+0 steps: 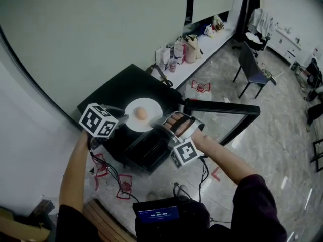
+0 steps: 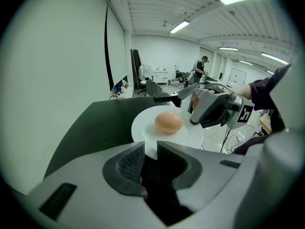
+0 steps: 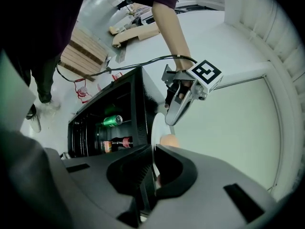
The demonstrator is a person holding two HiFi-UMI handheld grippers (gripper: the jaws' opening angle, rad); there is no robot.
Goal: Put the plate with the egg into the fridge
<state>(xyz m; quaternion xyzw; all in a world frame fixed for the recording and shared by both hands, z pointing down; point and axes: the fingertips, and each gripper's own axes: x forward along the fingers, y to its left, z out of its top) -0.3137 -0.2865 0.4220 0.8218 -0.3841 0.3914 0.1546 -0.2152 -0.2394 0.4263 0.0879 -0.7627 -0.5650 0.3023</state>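
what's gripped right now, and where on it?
The plate, by its rim: the right gripper is shut on the edge. The left gripper sits at the opposite rim, jaws slightly apart, not clamping it.

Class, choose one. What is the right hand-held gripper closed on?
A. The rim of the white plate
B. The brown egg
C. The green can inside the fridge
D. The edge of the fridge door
A: in the right gripper view, the right hand-held gripper has its jaws shut on the rim of the white plate, with the egg lying untouched beyond them.
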